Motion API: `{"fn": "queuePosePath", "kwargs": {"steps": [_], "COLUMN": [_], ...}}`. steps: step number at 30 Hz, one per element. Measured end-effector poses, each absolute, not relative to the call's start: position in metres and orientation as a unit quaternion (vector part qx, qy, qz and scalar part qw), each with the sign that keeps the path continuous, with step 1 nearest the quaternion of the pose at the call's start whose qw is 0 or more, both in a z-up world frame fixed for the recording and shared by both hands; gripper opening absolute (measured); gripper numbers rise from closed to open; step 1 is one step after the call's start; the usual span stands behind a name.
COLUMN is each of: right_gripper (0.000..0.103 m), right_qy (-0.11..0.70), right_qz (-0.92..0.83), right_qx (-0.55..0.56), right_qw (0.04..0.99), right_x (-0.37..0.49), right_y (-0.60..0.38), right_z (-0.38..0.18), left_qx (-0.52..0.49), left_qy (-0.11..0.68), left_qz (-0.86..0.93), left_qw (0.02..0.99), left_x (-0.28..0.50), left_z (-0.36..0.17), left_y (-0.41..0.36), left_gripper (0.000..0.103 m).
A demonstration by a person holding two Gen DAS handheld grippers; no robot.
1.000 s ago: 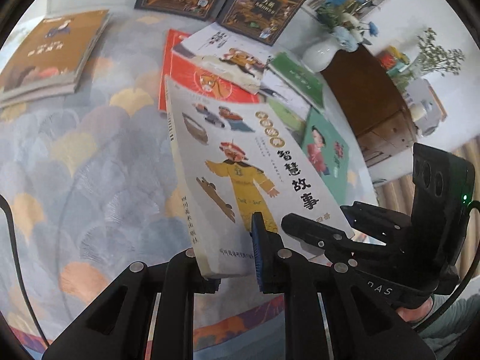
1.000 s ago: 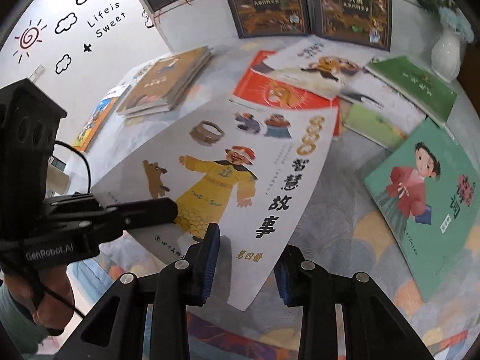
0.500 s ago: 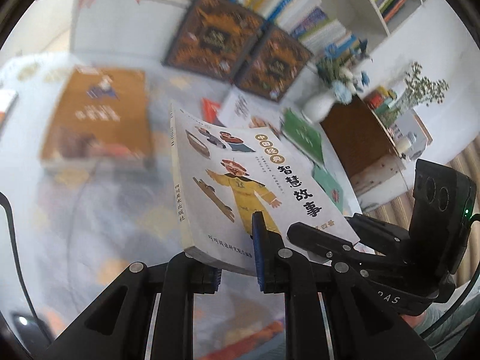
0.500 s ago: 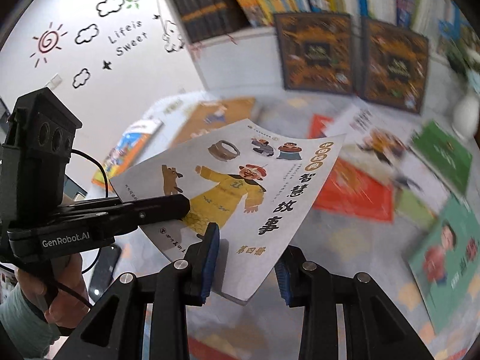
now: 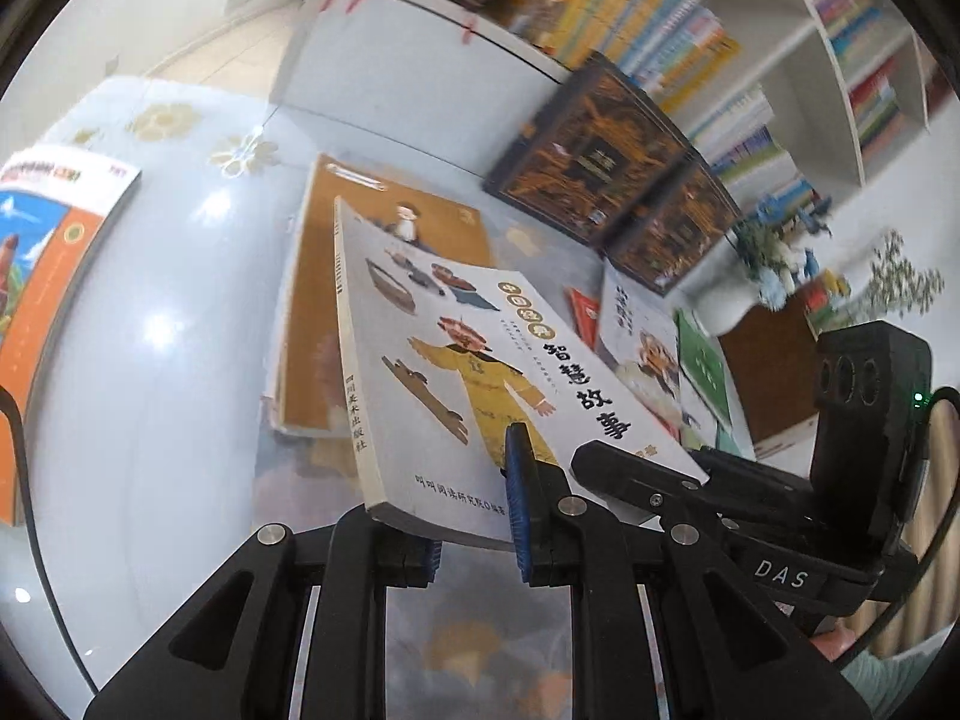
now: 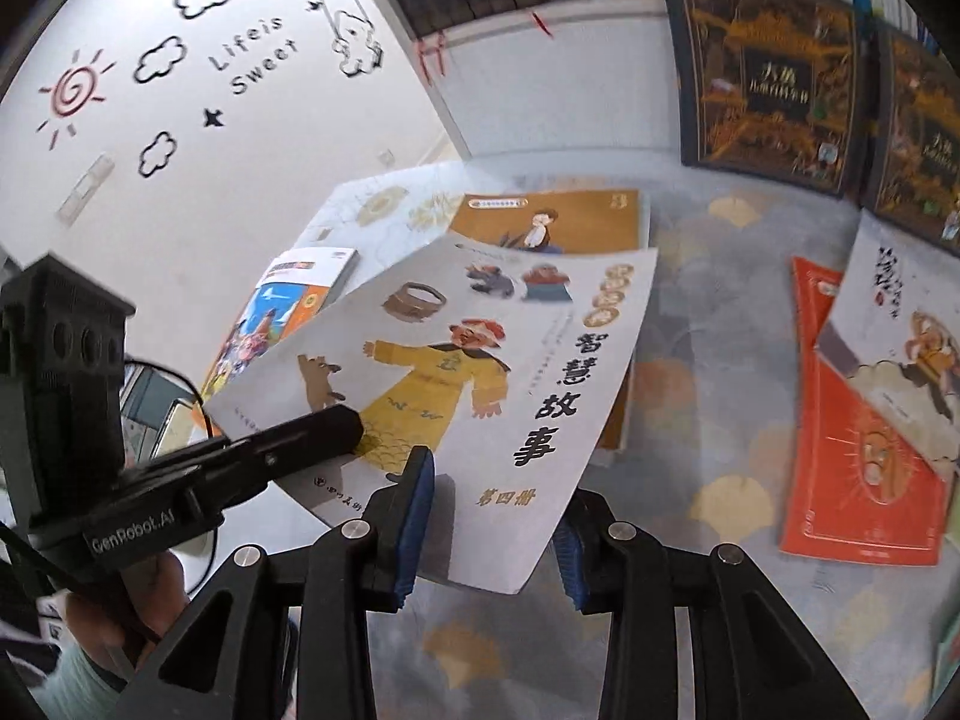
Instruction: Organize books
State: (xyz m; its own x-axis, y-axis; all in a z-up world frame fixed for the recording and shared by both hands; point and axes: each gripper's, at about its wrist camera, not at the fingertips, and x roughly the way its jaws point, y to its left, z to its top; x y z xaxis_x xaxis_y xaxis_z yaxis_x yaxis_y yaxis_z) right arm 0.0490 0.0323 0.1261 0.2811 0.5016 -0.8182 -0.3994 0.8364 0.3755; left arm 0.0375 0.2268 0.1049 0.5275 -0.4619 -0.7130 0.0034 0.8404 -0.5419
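Note:
Both grippers hold one white book with a yellow-robed figure on its cover [image 5: 480,372] [image 6: 480,372] in the air above the table. My left gripper [image 5: 474,516] is shut on its near edge by the spine. My right gripper [image 6: 492,510] is shut on its near right corner. The book hangs over a stack of brown books [image 5: 354,276] [image 6: 570,222] lying on the table. Each gripper shows in the other's view: the right one in the left wrist view [image 5: 648,480], the left one in the right wrist view [image 6: 312,432].
A colourful orange book [image 5: 42,276] [image 6: 282,306] lies at the table's left edge. A red book [image 6: 858,450] with a white book [image 6: 894,336] on it lies to the right. Two dark ornate books [image 6: 762,66] lean against the shelf. A white vase [image 5: 732,306] and green books [image 5: 708,366] are right.
Both grippers have carried the white book up and to the left, from over the scattered books to above the brown stack. Both stay shut on it.

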Motion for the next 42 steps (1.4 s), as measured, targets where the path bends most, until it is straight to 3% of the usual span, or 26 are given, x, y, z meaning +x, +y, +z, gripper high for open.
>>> {"fn": "queuePosePath", "kwargs": {"steps": [8, 21, 32, 36, 42], "right_gripper": [0.043, 0.043, 0.043, 0.052, 0.053], "right_qy": [0.564, 0.579, 0.613, 0.596, 0.599], "right_qz": [0.236, 0.18, 0.164, 0.187, 0.199], "right_qx": [0.065, 0.079, 0.156, 0.14, 0.125], "right_qw": [0.789, 0.791, 0.757, 0.768, 0.765], "right_x": [0.091, 0.129, 0.094, 0.09, 0.083], "right_y": [0.048, 0.048, 0.01, 0.02, 0.018], "right_z": [0.105, 0.089, 0.064, 0.076, 0.081], "left_qx": [-0.268, -0.265, -0.213, -0.202, -0.193], "left_qy": [0.471, 0.505, 0.527, 0.521, 0.501], "left_qz": [-0.142, -0.076, -0.039, -0.014, -0.001], "left_qw": [0.829, 0.818, 0.821, 0.829, 0.844], "left_x": [0.074, 0.08, 0.085, 0.078, 0.058], "left_z": [0.084, 0.061, 0.06, 0.065, 0.086], "left_y": [0.242, 0.265, 0.249, 0.254, 0.26], "left_gripper": [0.015, 0.016, 0.019, 0.019, 0.019]}}
